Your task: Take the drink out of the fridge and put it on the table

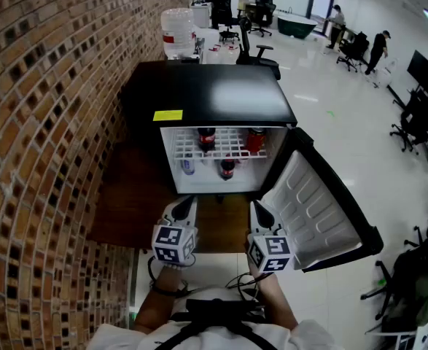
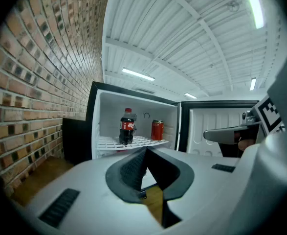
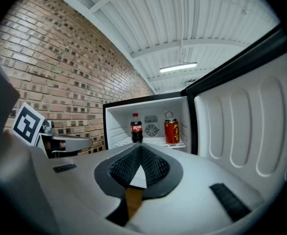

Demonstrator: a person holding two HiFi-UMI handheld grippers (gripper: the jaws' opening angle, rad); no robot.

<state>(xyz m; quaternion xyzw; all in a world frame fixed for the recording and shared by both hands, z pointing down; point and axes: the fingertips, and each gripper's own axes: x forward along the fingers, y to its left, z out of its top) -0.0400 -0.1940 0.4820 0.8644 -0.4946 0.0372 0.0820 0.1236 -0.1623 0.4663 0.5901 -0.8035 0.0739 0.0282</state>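
Observation:
A black mini fridge (image 1: 214, 93) stands open in front of me against the brick wall. On its upper wire shelf a cola bottle (image 1: 206, 138) (image 2: 127, 127) (image 3: 136, 128) stands left of a red can (image 1: 255, 140) (image 2: 157, 129) (image 3: 171, 131). A second dark bottle (image 1: 227, 168) and a small pale container (image 1: 188, 165) stand on the shelf below. My left gripper (image 1: 185, 207) (image 2: 145, 152) and right gripper (image 1: 260, 214) (image 3: 140, 149) hover side by side just short of the fridge opening. Both are shut and hold nothing.
The fridge door (image 1: 316, 203) swings out to the right, close beside my right gripper. The brick wall (image 1: 46, 122) runs along the left. A yellow note (image 1: 168, 114) lies on the fridge top. A white surface (image 1: 206, 268) lies under the grippers. Office chairs and people are far behind.

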